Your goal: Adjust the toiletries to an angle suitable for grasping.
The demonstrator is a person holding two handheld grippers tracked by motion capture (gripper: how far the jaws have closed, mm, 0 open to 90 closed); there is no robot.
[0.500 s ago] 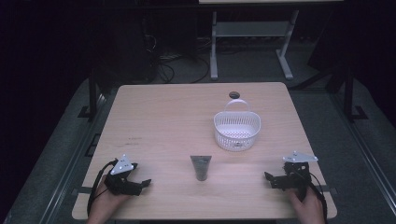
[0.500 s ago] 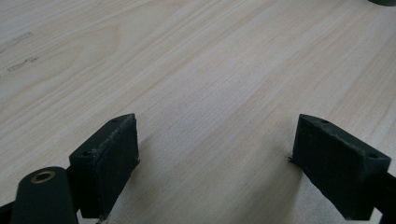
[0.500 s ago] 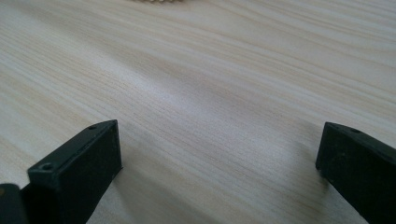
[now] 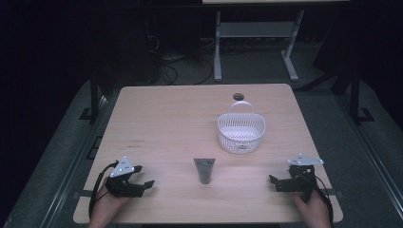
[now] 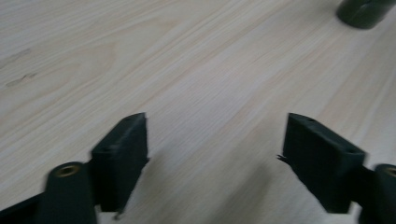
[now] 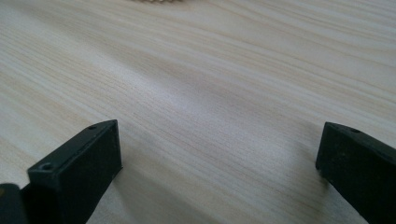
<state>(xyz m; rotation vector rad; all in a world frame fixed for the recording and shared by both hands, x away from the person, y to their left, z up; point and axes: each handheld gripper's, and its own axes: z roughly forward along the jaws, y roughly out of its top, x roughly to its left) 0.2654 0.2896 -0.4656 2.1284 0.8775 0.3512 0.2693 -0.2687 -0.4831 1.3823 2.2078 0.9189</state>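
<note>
Seemingly poised to start, the wooden table point(image 4: 157, 123) carries a white basket point(image 4: 241, 132) and a dark tube point(image 4: 204, 170) at centre-front, between the left gripper point(image 4: 142, 178) and right gripper point(image 4: 275, 182), both wide open and empty.

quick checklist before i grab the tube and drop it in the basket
1. Left gripper open: ok, jaws wide apart.
2. Right gripper open: ok, jaws wide apart.
3. Both grippers free of load: ok.
4. Tube reachable: ok, flat on the table between the grippers, nothing touching it.
5. Basket upright: ok, handle raised at the back.
6. Basket empty: cannot tell for sure; nothing obvious inside.
</note>
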